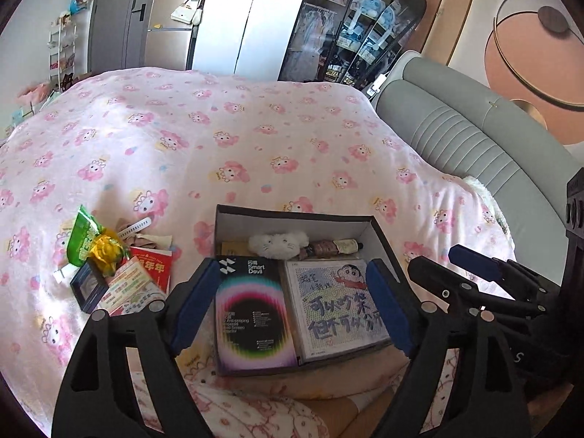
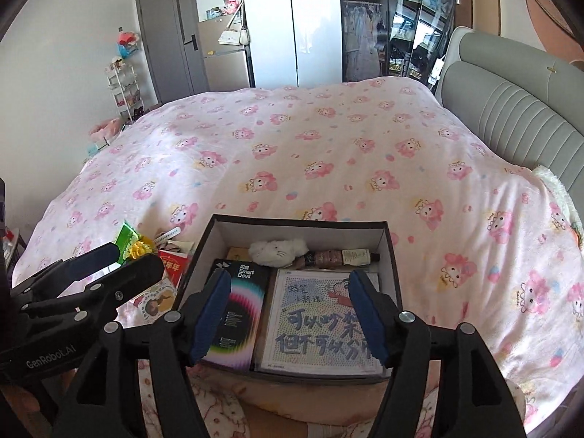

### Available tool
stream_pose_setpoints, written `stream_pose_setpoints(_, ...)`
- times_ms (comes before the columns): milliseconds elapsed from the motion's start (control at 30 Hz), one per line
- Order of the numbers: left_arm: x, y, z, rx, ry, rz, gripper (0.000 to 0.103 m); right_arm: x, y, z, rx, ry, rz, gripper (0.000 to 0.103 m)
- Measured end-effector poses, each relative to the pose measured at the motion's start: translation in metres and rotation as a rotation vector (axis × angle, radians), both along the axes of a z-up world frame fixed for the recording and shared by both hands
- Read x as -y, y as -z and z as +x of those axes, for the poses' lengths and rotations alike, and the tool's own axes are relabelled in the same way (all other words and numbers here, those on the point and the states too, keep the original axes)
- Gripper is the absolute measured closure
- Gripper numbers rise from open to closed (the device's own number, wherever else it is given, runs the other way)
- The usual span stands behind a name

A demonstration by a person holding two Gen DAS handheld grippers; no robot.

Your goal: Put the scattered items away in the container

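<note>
A dark cardboard box [image 1: 292, 216] [image 2: 299, 218] sits on the pink bed. It holds a black Smart Devil package [image 1: 252, 314] [image 2: 239, 314], a cartoon pixel-art sheet [image 1: 335, 306] [image 2: 314, 325], a white plush [image 1: 279, 242] [image 2: 279, 250] and a brown tube [image 1: 335, 246] [image 2: 343, 256]. Scattered left of the box lie a green packet [image 1: 84, 235] [image 2: 127, 238], a yellow wrapper [image 1: 107, 252], a red booklet [image 1: 153, 264] [image 2: 173, 262] and a small dark case [image 1: 87, 286]. My left gripper [image 1: 292, 303] and right gripper [image 2: 288, 315] hover open and empty over the box's near end.
A grey padded headboard [image 1: 456, 138] [image 2: 511, 109] runs along the right. Wardrobe, door and a shelf rack [image 2: 126, 89] stand beyond the bed's far edge. A white watch strap [image 1: 135, 228] lies by the scattered pile.
</note>
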State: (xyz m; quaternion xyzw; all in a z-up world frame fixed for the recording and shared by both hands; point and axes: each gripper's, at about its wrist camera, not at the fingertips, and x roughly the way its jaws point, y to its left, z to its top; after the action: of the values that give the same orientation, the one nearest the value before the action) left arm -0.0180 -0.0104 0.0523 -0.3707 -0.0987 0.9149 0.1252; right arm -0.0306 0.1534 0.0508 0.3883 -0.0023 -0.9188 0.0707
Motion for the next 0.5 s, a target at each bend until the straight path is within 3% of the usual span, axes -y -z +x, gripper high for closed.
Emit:
stream_pose_setpoints(67, 0.005, 0.001, 0.011, -0.006, -0.032, -0.033, 0.001, 0.005, 0.001, 0.009, -0.01, 0.008, 0.002, 0.038)
stream_pose_setpoints(200, 0.008, 0.0, 0.028, -0.033, -0.03, -0.039, 0.001, 0.004, 0.005, 0.024, -0.022, 0.009, -0.032, 0.038)
stream_pose_setpoints(500, -0.009, 0.001, 0.05, -0.043, -0.009, -0.023, 0.001, -0.024, 0.002, 0.05, -0.008, 0.044, -0.008, 0.038)
